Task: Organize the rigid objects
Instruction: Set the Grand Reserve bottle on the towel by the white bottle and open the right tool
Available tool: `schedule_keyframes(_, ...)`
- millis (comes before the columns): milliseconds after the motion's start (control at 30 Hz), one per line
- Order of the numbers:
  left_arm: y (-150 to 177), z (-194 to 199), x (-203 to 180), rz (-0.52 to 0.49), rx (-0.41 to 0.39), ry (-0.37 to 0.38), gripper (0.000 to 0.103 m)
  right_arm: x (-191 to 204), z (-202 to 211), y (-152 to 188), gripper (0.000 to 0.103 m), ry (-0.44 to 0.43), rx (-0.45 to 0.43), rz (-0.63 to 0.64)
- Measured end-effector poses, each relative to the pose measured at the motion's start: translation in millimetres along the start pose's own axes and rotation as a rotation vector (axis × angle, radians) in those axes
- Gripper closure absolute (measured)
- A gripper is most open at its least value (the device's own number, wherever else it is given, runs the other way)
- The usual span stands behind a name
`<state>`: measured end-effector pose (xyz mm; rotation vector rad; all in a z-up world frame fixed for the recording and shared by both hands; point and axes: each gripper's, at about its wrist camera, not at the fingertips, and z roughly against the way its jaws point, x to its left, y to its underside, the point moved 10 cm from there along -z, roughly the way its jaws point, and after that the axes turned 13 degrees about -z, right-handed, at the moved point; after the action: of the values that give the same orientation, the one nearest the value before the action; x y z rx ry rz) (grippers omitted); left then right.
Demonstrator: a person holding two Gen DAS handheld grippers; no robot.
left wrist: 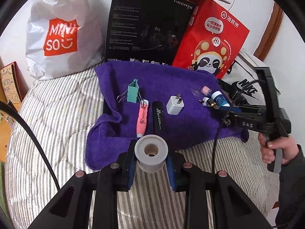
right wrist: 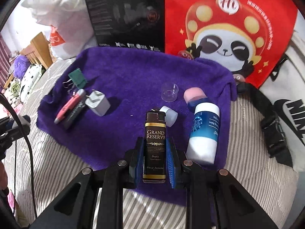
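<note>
white bag (left wrist: pixel 57 30): "MINI SO" in white on an orange square, with a smile mark
black box (left wrist: pixel 146 24): "HECATE" at the top corner, "EDIFIER" at the bottom edge; the small print is too fine to read
red bag (left wrist: pixel 215 38): a round "Hi" mark and Chinese characters beside it, "Hi" again in a bubble above a panda
black stick (left wrist: pixel 158 118): "Horizon" in white script
right tongs (left wrist: pixel 222 112): "DAS" on the black body
lighter (right wrist: pixel 154 145): "GRAND RESERVE", and below it perhaps "Grapes"
white sack (left wrist: pixel 247 87): "NIKE" in black
</note>
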<state>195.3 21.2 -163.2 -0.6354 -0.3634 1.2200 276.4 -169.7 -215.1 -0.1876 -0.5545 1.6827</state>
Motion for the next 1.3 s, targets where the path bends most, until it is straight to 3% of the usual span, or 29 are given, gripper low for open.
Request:
schedule_keyframes(400,1.5,-13.4,2.7,0.007,0.02,0.025,0.076,-9.4,-20.5,4.2,0.08,0.027,0.045,-0.001)
schedule_keyframes(1000,6.4,-0.7,-2.8,0.015,0.013,0.04,0.076,-9.9,-18.1,11.1,0.079,0.041,-0.033,-0.02)
schedule_keyframes(1133,9.3,4.5,-6.9,0.013,0.01,0.039,0.076,-9.2,-17.2,12.3,0.077,0.043,-0.036,-0.031)
schedule_keyframes(1300,11.9,6.7,-15.3,0.004,0.016,0.051,0.076,-6.8,-14.3,17.6,0.067,0.033,-0.033,-0.049)
